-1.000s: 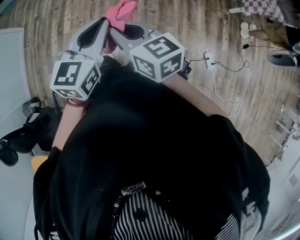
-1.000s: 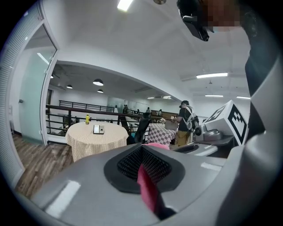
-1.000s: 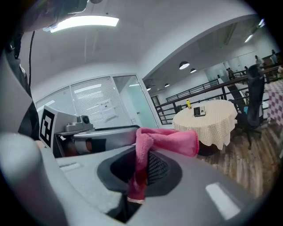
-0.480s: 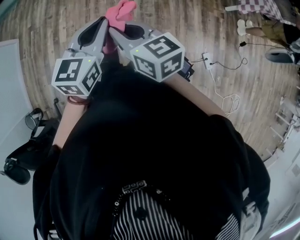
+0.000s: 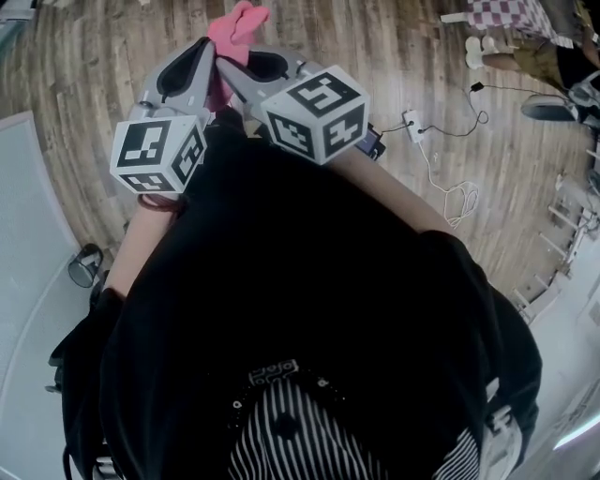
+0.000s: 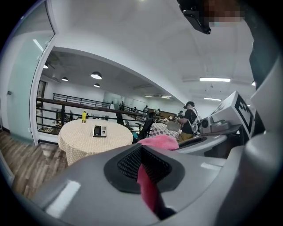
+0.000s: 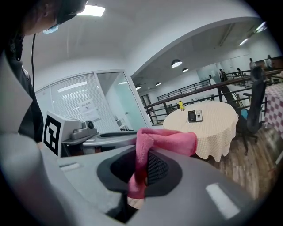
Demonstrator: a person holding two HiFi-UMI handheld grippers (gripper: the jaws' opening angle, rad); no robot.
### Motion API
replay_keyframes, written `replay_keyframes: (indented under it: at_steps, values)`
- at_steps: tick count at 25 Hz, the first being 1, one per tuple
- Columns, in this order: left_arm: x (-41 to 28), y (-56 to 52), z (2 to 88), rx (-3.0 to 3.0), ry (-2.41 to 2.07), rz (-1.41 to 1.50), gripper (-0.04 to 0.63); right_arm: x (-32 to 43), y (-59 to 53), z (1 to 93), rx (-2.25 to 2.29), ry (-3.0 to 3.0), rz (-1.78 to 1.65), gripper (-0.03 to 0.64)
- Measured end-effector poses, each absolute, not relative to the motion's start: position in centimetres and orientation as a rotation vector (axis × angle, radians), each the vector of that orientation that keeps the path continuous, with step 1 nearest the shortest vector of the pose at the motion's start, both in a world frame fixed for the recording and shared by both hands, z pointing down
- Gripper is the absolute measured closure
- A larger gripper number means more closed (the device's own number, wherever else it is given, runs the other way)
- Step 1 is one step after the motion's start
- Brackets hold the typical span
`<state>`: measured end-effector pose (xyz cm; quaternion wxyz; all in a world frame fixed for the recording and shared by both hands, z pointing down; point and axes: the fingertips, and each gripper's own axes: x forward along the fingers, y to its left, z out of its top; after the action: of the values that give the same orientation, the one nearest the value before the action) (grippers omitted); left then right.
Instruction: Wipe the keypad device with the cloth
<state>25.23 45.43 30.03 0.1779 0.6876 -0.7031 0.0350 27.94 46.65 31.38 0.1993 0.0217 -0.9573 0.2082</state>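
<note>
In the head view both grippers are raised in front of my chest, tips together on a pink cloth (image 5: 237,25). The left gripper (image 5: 212,54) and right gripper (image 5: 229,64) are each shut on that cloth. In the left gripper view the cloth (image 6: 148,187) runs down between the jaws. In the right gripper view the cloth (image 7: 164,141) drapes over the jaw. The keypad device (image 6: 99,130) lies on a distant round table (image 6: 79,143) with a checked covering, far from both grippers. The device (image 7: 194,115) and table (image 7: 212,128) also show in the right gripper view.
A yellow bottle (image 6: 84,116) stands on the round table near a railing. An office chair (image 7: 253,106) sits beside it. A power strip with cable (image 5: 413,122) lies on the wooden floor. A person (image 6: 191,120) stands at another table behind. A white surface (image 5: 28,281) is at my left.
The floor under me has shifted in the head view; the dark bags at left slid out of sight. Both grippers stay together, still holding the cloth.
</note>
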Motion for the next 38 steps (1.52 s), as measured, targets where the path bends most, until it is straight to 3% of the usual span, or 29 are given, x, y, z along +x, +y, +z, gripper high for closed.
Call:
replay_keyframes:
  at_steps: [15,38]
  values:
    - [9.0,37.9,31.3,2.030,-1.895,0.144,0.597,11.5,39.2,32.2,0.159,-2.658,0.654,0.584]
    - [-5.7,30.7,30.9,1.859,-2.060,0.057,0.597,-3.1,31.5,31.7,-0.082,-2.648,0.627,0.584]
